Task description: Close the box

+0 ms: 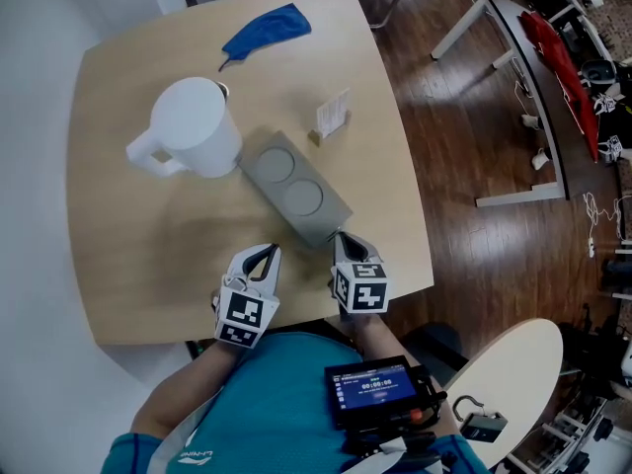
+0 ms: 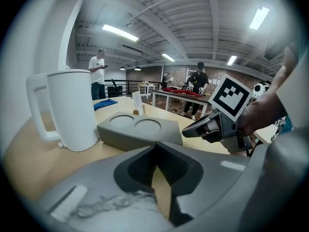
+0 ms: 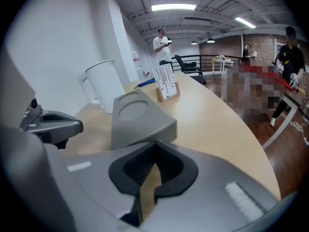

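The grey box (image 1: pixel 294 188) lies flat on the round wooden table (image 1: pixel 138 284), its lid down, with two round recesses in its top. In the left gripper view the box (image 2: pixel 140 132) is just ahead of the jaws; in the right gripper view its near corner (image 3: pixel 137 115) almost touches the tips. My left gripper (image 1: pixel 265 255) is shut and empty, a little short of the box's near end. My right gripper (image 1: pixel 341 237) is also shut and empty, at the box's near right corner.
A white jug (image 1: pixel 193 126) stands just left of the box. A blue cloth (image 1: pixel 267 30) lies at the table's far edge, and a small card holder (image 1: pixel 332 117) stands behind the box. Other tables and people fill the room beyond.
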`<state>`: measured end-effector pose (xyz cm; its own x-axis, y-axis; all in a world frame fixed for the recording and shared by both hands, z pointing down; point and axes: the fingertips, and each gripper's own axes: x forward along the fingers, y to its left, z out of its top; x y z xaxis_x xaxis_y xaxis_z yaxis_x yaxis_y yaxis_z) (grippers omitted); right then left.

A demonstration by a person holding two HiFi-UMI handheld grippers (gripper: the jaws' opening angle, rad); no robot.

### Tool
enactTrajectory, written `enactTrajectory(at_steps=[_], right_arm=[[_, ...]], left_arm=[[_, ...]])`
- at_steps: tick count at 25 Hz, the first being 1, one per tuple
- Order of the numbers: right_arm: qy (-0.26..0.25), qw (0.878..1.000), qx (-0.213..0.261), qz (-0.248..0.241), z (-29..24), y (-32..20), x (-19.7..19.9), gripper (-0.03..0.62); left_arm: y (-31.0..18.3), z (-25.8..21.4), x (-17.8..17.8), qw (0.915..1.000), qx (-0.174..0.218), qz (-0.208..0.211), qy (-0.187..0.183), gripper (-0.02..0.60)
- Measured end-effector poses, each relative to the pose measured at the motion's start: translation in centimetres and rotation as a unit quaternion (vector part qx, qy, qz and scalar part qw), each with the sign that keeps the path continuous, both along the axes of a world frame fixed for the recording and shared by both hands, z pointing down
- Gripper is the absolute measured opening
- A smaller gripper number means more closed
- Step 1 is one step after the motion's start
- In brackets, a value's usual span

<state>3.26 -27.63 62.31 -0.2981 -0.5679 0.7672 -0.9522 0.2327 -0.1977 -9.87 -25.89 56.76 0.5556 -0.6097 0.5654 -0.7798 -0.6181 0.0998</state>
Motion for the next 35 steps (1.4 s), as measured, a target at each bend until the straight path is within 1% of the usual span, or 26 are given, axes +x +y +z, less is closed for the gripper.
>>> enactTrajectory(at_steps=[4,7,12,17,20,22,25,29,32,35], right_arm=[[0.024,0.999,0.016,-0.013,-2.1,0.6,0.1,-0.009],[0.03,0.998,0.044,-0.016,-4.7,0.6,0.3,-0.009],[0.014,0.995,0.101,-0.006,-9.5,0.8,1.2,-0.009],[-0.002,0.988,0.155,0.003,-13.6,2.5,2.9,-0.009],[-0.008,0.984,0.177,0.001,-15.0,4.0,4.2,-0.009],[-0.013,0.983,0.184,-0.002,-15.3,5.2,5.1,-0.009],[-0.023,0.981,0.191,-0.005,-15.2,7.4,6.5,-0.009],[-0.019,0.98,0.197,-0.007,-14.8,10.0,8.7,-0.009],[-0.03,0.98,0.197,-0.008,-15.0,11.5,9.2,-0.009],[-0.034,0.977,0.212,-0.014,-16.2,12.4,9.2,-0.009]], left_arm=[[0.0,-1.4,1.1,0.9999,0.008,0.007,0.014,-0.006],[-0.3,-3.0,2.2,0.9993,0.024,0.013,0.026,-0.006],[0.1,-5.8,4.0,0.9978,0.05,0.022,0.037,-0.006],[1.4,-9.3,5.6,0.9955,0.082,0.014,0.045,-0.006],[2.8,-11.4,6.8,0.9931,0.108,0.013,0.042,-0.006],[4.2,-12.3,7.8,0.9921,0.118,0.008,0.04,-0.006],[6.9,-12.5,8.9,0.9925,0.118,-0.004,0.033,-0.006],[10.1,-12.6,9.6,0.993,0.116,-0.018,0.018,-0.006],[11.1,-13.4,8.9,0.9928,0.115,-0.034,0.005,-0.006],[11.7,-14.4,9.0,0.9919,0.121,-0.036,-0.001,-0.006]])
